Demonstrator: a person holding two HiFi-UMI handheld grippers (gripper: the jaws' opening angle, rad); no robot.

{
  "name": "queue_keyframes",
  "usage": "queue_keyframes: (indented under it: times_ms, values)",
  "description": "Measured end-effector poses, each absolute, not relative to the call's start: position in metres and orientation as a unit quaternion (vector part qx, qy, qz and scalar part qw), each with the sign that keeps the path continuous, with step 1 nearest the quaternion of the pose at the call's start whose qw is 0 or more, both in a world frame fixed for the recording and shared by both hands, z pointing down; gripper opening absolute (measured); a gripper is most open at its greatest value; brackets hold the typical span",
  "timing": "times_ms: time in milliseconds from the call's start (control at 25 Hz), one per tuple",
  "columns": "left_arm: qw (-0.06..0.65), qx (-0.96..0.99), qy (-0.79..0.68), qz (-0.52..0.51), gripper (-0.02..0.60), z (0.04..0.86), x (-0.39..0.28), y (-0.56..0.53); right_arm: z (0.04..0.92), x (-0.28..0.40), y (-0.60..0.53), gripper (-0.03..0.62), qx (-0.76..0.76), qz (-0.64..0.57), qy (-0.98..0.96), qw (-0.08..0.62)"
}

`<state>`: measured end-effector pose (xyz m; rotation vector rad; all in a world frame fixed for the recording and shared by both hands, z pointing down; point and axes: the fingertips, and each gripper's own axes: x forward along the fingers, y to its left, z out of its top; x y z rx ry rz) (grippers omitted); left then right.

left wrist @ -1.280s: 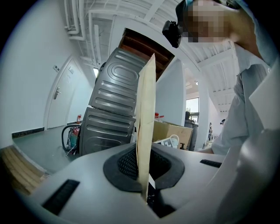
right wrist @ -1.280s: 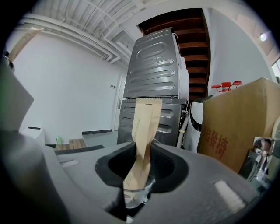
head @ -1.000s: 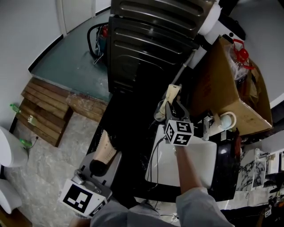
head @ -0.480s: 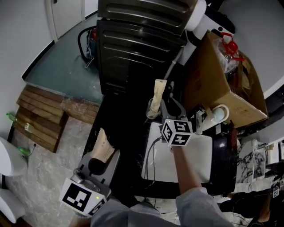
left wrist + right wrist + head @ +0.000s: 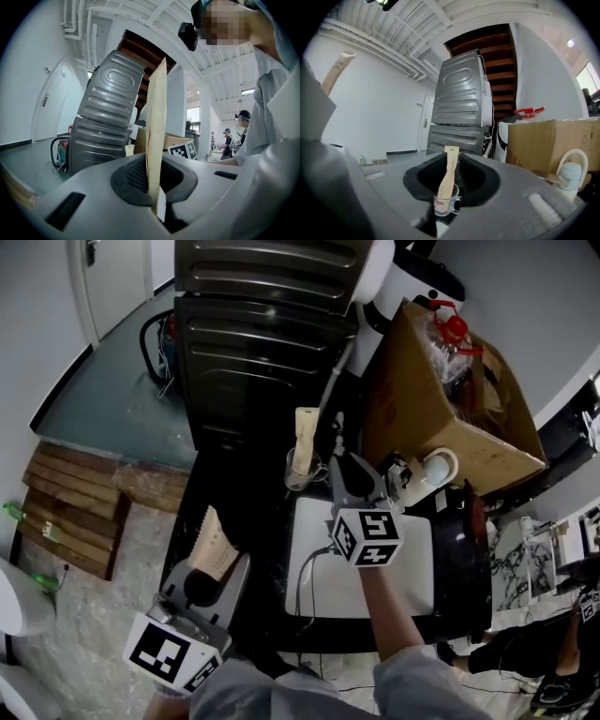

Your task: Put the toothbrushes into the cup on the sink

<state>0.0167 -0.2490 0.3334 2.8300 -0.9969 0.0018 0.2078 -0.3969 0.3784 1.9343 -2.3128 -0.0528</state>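
Left hand-held gripper [image 5: 157, 197] clamps a wrapped toothbrush [image 5: 156, 131]; right hand-held gripper [image 5: 345, 470], jaws just closing yet apart, empty, faces the cup [image 5: 444, 204].

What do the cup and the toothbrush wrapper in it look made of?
Cup: clear glass or hard plastic, glossy; the wrapper's lower end shows through its wall. Wrapper: probably paper or thin card; flat, tan, dull, with no shine.

We record white walls [image 5: 375, 108], a white door [image 5: 49, 110], a dark-grey ribbed metal cabinet [image 5: 262, 324] beneath a brown wooden staircase [image 5: 497, 79], a teal floor [image 5: 103, 399] adjoining pale marbled flooring [image 5: 103, 596], a wooden pallet [image 5: 84, 493], and a cardboard box [image 5: 422, 418].
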Motion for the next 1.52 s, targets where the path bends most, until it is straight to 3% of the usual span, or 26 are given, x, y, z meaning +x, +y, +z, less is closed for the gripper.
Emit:
queue_keyframes:
  times_ms: [720,1520]
  values:
    - [0.058,0.955,-0.29,-0.007,0.009,0.32,0.05,-0.23,0.309,0.21,-0.29,0.011,0.651,-0.047,-0.757,0.002]
    - [0.051,0.967,-0.249,-0.009,0.009,0.313,0.088,-0.213,0.284,0.207,-0.212,0.009,0.649,-0.055,-0.759,-0.007]
